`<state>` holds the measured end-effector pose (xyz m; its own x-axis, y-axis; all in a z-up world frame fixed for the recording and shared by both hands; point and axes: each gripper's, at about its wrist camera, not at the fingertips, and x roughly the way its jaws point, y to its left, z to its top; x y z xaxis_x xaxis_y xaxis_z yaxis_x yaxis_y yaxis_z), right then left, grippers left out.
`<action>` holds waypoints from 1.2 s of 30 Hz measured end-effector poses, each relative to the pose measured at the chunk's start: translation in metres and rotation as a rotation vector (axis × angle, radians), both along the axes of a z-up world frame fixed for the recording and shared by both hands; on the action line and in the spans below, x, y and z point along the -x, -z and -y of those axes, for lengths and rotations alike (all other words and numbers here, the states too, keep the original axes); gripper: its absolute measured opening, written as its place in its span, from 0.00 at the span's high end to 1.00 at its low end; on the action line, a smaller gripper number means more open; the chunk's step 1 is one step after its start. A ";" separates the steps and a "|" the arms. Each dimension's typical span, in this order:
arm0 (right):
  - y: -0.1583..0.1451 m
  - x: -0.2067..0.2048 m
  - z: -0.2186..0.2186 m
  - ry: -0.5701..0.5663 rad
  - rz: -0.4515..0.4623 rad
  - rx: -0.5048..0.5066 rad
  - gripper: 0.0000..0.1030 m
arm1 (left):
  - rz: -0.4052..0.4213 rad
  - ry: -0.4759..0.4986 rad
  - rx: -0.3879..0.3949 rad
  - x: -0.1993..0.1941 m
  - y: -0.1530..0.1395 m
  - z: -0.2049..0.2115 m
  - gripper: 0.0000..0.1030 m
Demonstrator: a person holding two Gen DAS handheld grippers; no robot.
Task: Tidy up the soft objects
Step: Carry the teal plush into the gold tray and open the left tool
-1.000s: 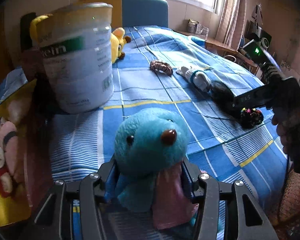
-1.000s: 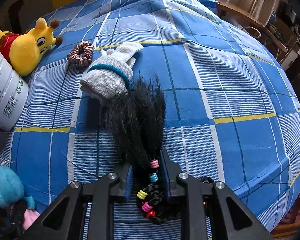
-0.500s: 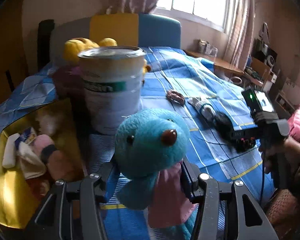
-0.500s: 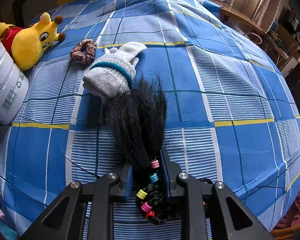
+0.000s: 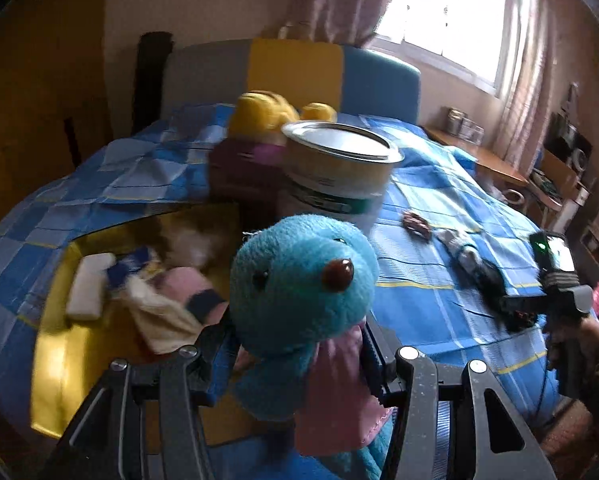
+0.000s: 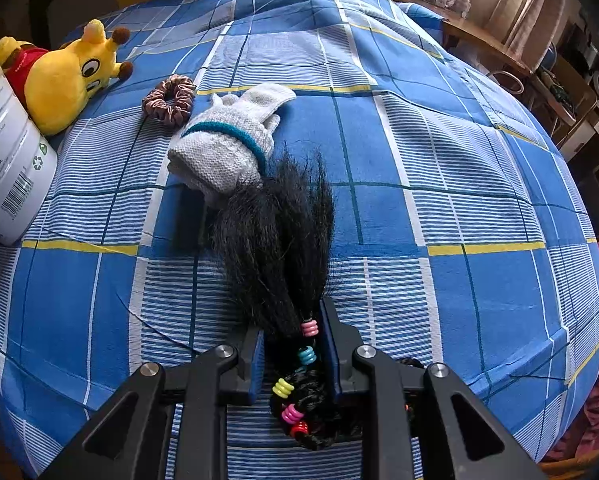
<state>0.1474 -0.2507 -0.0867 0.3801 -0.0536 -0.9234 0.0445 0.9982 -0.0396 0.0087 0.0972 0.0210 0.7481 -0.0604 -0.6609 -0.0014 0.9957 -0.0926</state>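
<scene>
Blue plush toy (image 5: 299, 280) pinched in my left gripper (image 5: 295, 354), up off the bedspread (image 6: 439, 184), just in front of the yellow box (image 5: 59, 360) of soft items. My right gripper (image 6: 293, 354) clamps the beaded black hair tuft (image 6: 275, 240) lying on the bedspread, tips touching the knit glove (image 6: 223, 148). Scrunchie (image 6: 169, 99), yellow plush (image 6: 63, 80), tin (image 6: 7, 168) beyond.

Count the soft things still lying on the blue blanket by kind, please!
Plush toys: 1, the yellow giraffe
Scrunchies: 1, the brown scrunchie
Mittens: 1, the grey mitten
Hairpieces: 1, the black beaded hairpiece
Total: 4
</scene>
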 end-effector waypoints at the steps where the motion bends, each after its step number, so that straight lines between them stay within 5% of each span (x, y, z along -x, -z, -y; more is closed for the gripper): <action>1: 0.000 0.000 0.000 -0.001 0.000 0.001 0.77 | 0.000 -0.017 0.001 0.001 -0.001 -0.008 0.47; 9: -0.002 0.004 -0.005 -0.008 0.001 0.016 0.77 | -0.013 -0.209 -0.002 0.008 0.001 -0.100 0.47; 16: -0.002 0.002 -0.006 -0.010 -0.001 0.020 0.77 | -0.106 -0.302 -0.030 0.002 0.030 -0.165 0.47; 24: -0.002 0.001 -0.006 -0.010 -0.002 0.022 0.77 | -0.211 -0.328 -0.085 -0.016 0.072 -0.179 0.35; 32: -0.002 0.000 -0.005 -0.007 -0.002 0.019 0.77 | -0.176 -0.366 -0.075 -0.003 0.069 -0.178 0.14; 36: -0.002 0.001 -0.005 -0.008 -0.001 0.023 0.77 | -0.159 -0.382 -0.061 0.005 0.062 -0.176 0.13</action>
